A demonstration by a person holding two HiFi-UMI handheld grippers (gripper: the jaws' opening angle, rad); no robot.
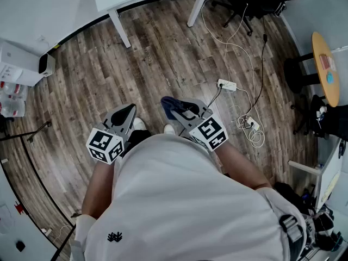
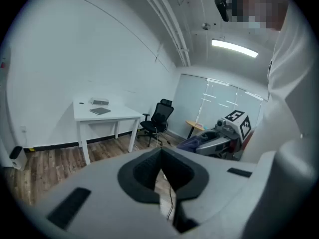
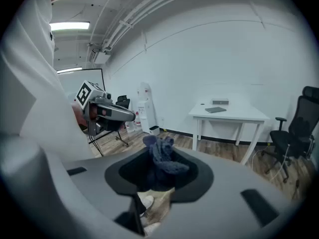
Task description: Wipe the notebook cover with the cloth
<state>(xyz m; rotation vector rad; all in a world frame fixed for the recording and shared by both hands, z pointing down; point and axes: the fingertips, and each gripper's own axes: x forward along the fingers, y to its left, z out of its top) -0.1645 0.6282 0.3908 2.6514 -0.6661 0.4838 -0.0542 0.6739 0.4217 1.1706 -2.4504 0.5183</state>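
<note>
The grey notebook (image 2: 100, 111) lies closed on a white table (image 2: 124, 117) across the room; in the right gripper view the notebook (image 3: 215, 110) is also far off. My right gripper (image 3: 158, 171) is shut on a crumpled dark blue cloth (image 3: 160, 156), which sticks up from between the jaws. In the head view the cloth (image 1: 173, 106) shows at the right gripper's (image 1: 171, 105) tip, held at waist height over the wooden floor. My left gripper (image 2: 160, 156) is shut with nothing in it, beside the right one in the head view (image 1: 130, 109).
A small grey box (image 2: 99, 102) lies on the table behind the notebook. A black office chair (image 2: 158, 117) stands right of the table. Power strips (image 1: 227, 84) with white cables lie on the floor. A round yellow table (image 1: 325, 67) stands at the right.
</note>
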